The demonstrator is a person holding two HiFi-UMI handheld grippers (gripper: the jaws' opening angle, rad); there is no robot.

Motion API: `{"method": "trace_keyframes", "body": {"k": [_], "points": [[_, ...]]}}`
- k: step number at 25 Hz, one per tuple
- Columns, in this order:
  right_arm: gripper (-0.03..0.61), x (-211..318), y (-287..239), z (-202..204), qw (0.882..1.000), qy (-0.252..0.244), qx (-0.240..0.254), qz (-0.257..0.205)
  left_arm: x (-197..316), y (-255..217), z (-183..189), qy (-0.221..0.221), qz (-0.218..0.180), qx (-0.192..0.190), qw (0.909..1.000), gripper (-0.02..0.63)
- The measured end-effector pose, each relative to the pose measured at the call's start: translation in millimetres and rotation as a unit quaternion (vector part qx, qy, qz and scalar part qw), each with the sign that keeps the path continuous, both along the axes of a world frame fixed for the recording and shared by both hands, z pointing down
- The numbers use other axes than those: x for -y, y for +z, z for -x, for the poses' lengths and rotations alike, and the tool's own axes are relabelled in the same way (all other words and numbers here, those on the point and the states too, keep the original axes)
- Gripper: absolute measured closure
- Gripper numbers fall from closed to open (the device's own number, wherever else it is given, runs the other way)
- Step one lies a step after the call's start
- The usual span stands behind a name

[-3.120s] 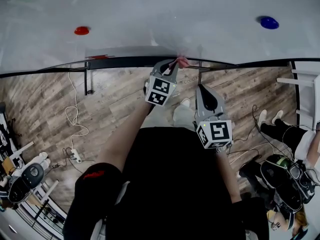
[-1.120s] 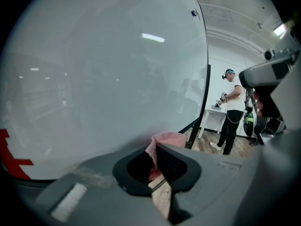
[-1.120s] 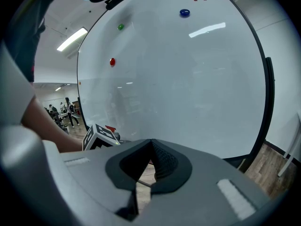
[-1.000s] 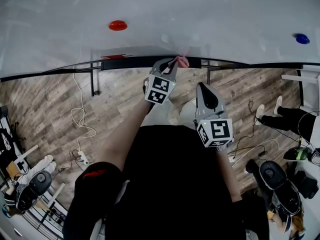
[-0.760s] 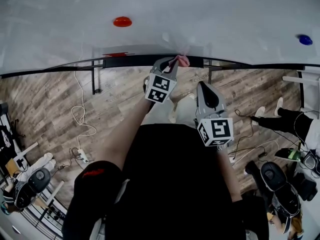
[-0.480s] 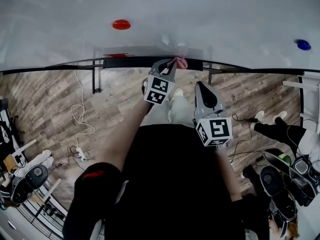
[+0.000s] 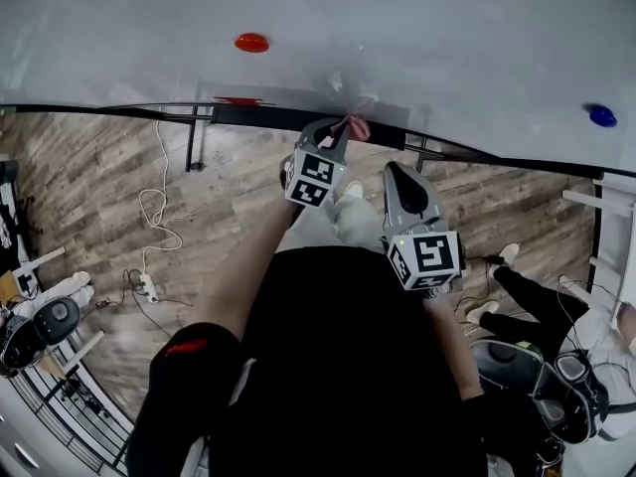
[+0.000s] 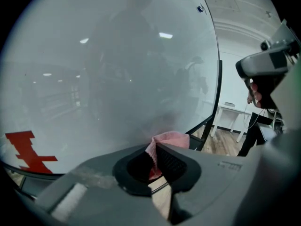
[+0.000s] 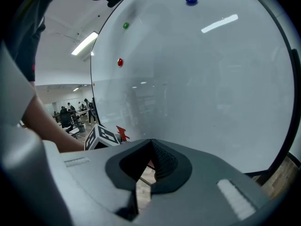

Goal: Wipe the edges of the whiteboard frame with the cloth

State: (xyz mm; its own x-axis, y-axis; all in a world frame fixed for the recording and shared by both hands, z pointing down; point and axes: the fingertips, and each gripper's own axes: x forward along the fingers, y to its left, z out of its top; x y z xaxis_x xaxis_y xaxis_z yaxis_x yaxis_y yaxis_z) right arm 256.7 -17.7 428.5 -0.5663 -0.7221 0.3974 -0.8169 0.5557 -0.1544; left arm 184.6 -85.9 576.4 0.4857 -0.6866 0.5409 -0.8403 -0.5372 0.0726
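Observation:
My left gripper (image 7: 343,127) is shut on a pink cloth (image 7: 355,125) and holds it against the black bottom frame (image 7: 248,117) of the whiteboard (image 7: 397,38). In the left gripper view the pink cloth (image 8: 167,140) bunches out above the closed jaws of the left gripper (image 8: 157,157), against the board surface (image 8: 117,79) next to the black frame (image 8: 207,124). My right gripper (image 7: 399,179) hangs below and to the right, short of the frame. Its jaws are shut with nothing between them, as the right gripper view (image 9: 151,155) shows.
A red magnet (image 7: 251,42) and a blue magnet (image 7: 600,115) stick to the board. A red mark (image 7: 238,100) sits near the bottom frame. Below are wooden floor (image 7: 99,197), a white cable (image 7: 154,217), the board's stand legs (image 7: 191,142) and seated people (image 7: 537,306) at right.
The left gripper has stayed on the bottom frame with the cloth while the board slid left in view, so the cloth has travelled rightward along the frame. The right gripper kept its place.

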Motion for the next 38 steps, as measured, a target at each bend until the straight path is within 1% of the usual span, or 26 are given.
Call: {"method": "trace_keyframes", "body": {"k": [7, 15, 20, 25, 29, 38], "points": [[0.577, -0.8, 1.9, 1.3, 0.999, -0.031, 0.016, 0.003, -2.1, 3.4, 7.0, -0.032, 0.002, 0.011, 0.9994, 0.597], [0.577, 2.2, 4.4, 1.7, 0.999, -0.041, 0.019, 0.008, -2.8, 4.7, 16.9, -0.037, -0.001, 0.021, 0.9991, 0.597], [0.577, 8.6, 7.3, 7.5, 0.999, -0.028, 0.021, 0.011, -2.4, 7.6, 26.1, -0.037, 0.003, 0.019, 0.9991, 0.597], [0.577, 12.2, 8.1, 25.7, 1.0, -0.005, 0.026, 0.01, -5.5, 13.1, 36.6, -0.024, 0.009, 0.011, 0.9996, 0.597], [0.577, 12.8, 9.1, 38.3, 1.0, 0.005, 0.026, 0.011, -1.6, 14.1, 46.7, -0.02, 0.011, 0.013, 0.9997, 0.597], [0.577, 9.6, 12.6, 49.5, 1.0, 0.015, 0.022, 0.013, -2.5, 12.7, 48.2, -0.009, 0.009, 0.003, 0.9999, 0.597]]}}
